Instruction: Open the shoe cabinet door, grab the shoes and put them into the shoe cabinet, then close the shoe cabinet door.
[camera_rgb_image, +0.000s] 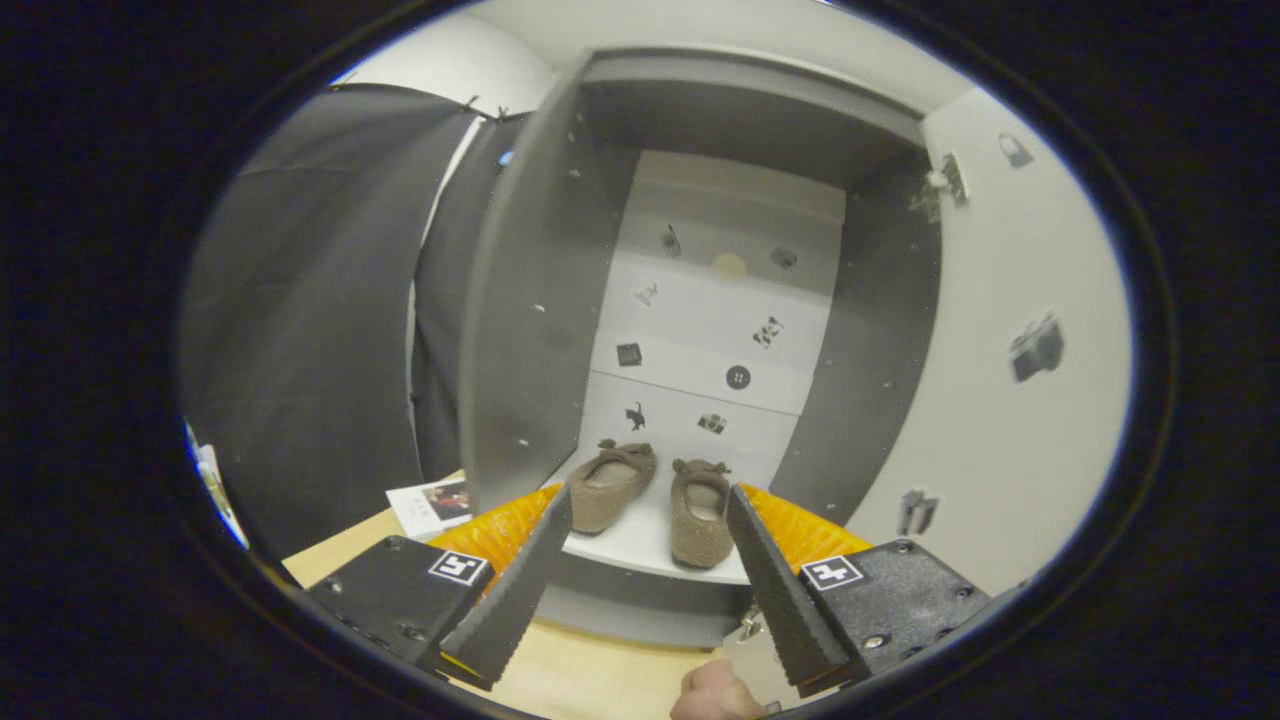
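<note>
Closest in, a bit of a hand (712, 692) can be seen under the gripper (648, 502), over a pale wooden desk (590, 680). The gripper's fingers are spread wide apart and nothing is pinched between them.

Just ahead of the fingertips, the two shoes (655, 495) are parked side by side on the cabinet's bottom shelf (640, 545), toes pointing inward, the left one angled a little. So the shoes look to be inside already, and what's left is probably just the door.

The door (520, 320) is swung open on the left, seen nearly edge-on. Beyond the shoes, the cabinet (880, 330) has a pale back panel dotted with small stickers. A leaflet (432, 505) is lying on the desk left of the door.

As for handling: the shoes look like soft, fuzzy flats, so they'd be expected to be light, squashy and not slippery at all. If regrasping were needed, the heel rim or a side wall would be the spot. The door looks stiff and flat, best pushed on its free edge.
</note>
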